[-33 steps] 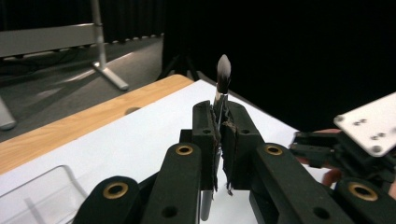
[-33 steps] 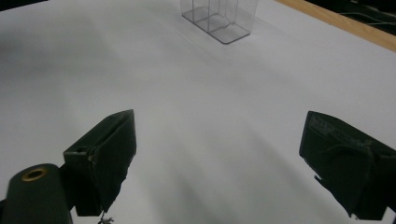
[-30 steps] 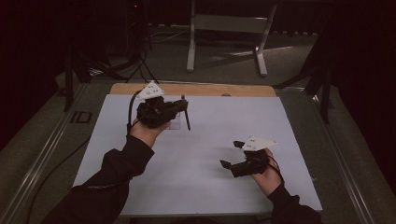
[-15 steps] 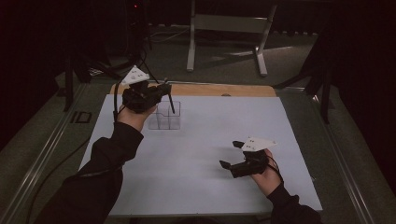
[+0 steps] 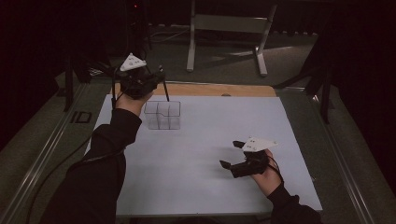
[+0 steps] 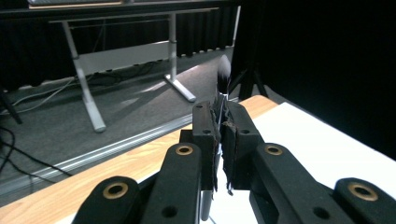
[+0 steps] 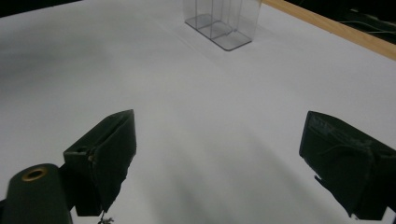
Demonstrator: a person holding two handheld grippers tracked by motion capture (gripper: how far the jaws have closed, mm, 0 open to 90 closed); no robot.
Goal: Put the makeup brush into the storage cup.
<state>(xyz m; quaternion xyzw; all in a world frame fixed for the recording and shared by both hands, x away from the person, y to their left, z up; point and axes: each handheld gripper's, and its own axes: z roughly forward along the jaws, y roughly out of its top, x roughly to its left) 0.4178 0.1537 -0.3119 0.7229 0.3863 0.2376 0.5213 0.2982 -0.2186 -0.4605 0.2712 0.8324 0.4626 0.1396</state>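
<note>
**Brush pinched at far left, right gripper idle near right**

Here, at the far left of the white table cover [image 5: 205, 154], the left gripper [image 5: 156, 78] is held up off the surface, just short of the wooden table edge [image 5: 219, 90]. Its jaws are pressed together on a thin dark brush [image 5: 164, 86], whose slim handle slants down from the jaws toward the clear organiser [image 5: 162, 115] just below and to the right. In the left gripper view the same brush [image 6: 223, 77] rises between the closed pads, its dark bristle tip standing above them against the grey floor [image 6: 135, 100] and the white desk frame [image 6: 116, 56] beyond. The lower end of the handle seems to hang over the far left corner of the organiser; whether it touches the clear wall cannot be told.

The organiser stands upright on the cover, left of centre toward the far side, with thin dividers splitting it into compartments. In the right gripper view it [image 7: 223, 21] sits far ahead, near the wooden edge.

Further right and nearer, well apart from the organiser, the right gripper [image 5: 229, 156] lies low over the cover in the person's hand, pointing left. Its jaws are spread wide with nothing between them, as the right gripper view [image 7: 224, 158] shows bare white cover in the gap.
</note>
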